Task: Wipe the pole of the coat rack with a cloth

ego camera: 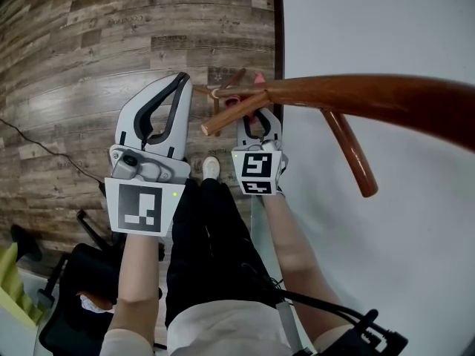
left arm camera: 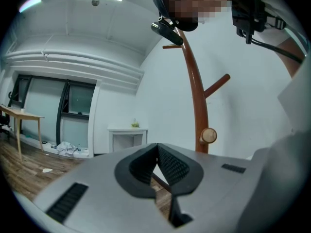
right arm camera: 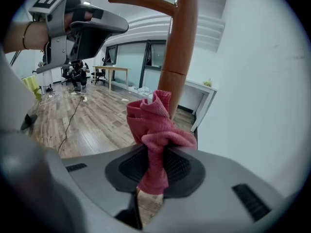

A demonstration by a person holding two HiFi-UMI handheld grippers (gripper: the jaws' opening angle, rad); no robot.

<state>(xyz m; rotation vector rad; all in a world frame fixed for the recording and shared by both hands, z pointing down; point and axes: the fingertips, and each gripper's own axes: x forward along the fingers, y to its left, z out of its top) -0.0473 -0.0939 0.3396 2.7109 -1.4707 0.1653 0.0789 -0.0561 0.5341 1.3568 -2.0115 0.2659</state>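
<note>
Right, the right gripper is clamped on the red cloth at mid-frame; the pole rises just behind it, long axis running to the top edge; the left gripper, jaws together and empty, sits farther off

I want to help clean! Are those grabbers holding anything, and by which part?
The right hand-held gripper pinches the pink cloth by a narrow gathered part, with the bunched rest sticking out ahead. The left hand-held gripper holds nothing.
</note>
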